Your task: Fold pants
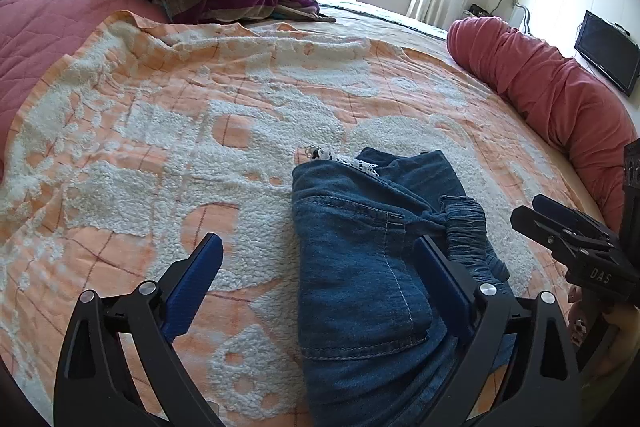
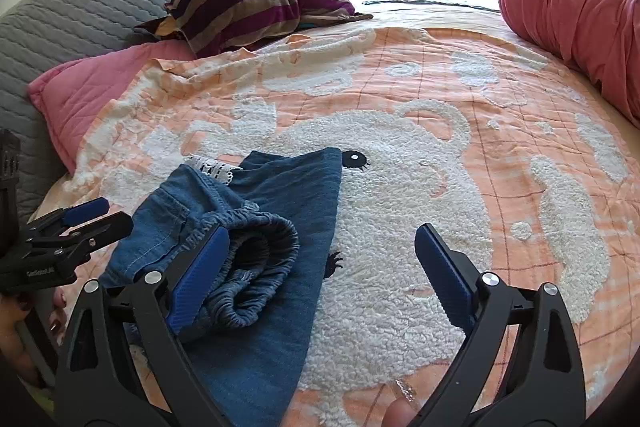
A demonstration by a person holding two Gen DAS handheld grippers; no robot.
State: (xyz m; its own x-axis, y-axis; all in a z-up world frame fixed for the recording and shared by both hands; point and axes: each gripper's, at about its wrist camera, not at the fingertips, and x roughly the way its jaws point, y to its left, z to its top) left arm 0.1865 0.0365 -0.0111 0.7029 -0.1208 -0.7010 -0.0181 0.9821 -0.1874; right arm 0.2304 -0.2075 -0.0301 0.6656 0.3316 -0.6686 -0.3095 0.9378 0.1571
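Left wrist view: the folded denim pants point(image 1: 360, 259) lie on the orange-and-white blanket point(image 1: 160, 147), just ahead of the left gripper point(image 1: 320, 267), whose jaws stand spread and pinch nothing; its right finger rests beside the elastic waistband point(image 1: 466, 227). The right gripper point(image 2: 324, 267) is likewise spread, its left finger against the bunched waistband point(image 2: 256, 267). Risk, as judged: a finger snagging that loose waistband on withdrawal would undo the fold. Blanket ahead is open; the red bolster point(image 2: 580, 27) bounds the far right.
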